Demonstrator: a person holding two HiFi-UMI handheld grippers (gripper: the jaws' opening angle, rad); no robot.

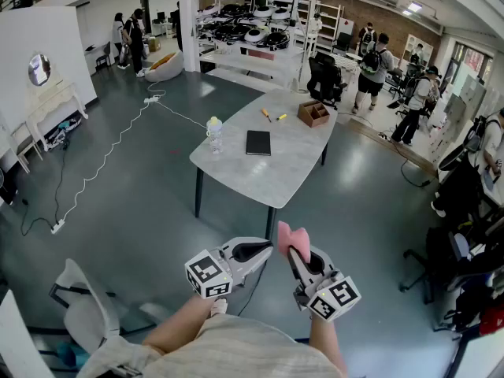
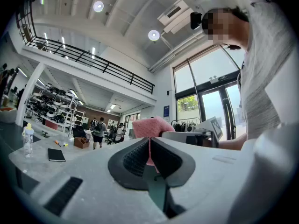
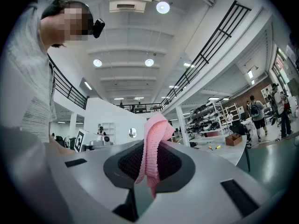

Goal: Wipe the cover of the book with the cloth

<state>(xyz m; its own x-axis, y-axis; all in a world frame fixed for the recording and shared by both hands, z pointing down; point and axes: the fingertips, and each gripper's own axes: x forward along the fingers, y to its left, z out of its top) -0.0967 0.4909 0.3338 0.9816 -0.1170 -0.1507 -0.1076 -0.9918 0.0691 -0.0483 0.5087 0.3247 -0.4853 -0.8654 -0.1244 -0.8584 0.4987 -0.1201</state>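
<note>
The black book [image 1: 257, 142] lies flat in the middle of a pale grey table [image 1: 272, 181] several steps ahead of me; the left gripper view also shows the book [image 2: 56, 155], far off at the left. A pink cloth [image 1: 293, 239] sticks up out of my right gripper [image 1: 298, 257], which is shut on it at waist height. From that gripper's own view, the cloth [image 3: 154, 134] drapes out of the right gripper [image 3: 150, 160]. My left gripper [image 1: 266, 251] is shut and holds nothing; its tip is close beside the cloth. Just past the left gripper [image 2: 149, 146] is the cloth [image 2: 152, 125].
On the table stand a clear bottle [image 1: 213, 135], a brown box [image 1: 313, 113] and pens [image 1: 272, 116]. A white chair [image 1: 83, 305] is at my lower left. A white cable [image 1: 118, 144] runs over the floor. People [image 1: 374, 69] and dark office chairs [image 1: 449, 250] are at the right.
</note>
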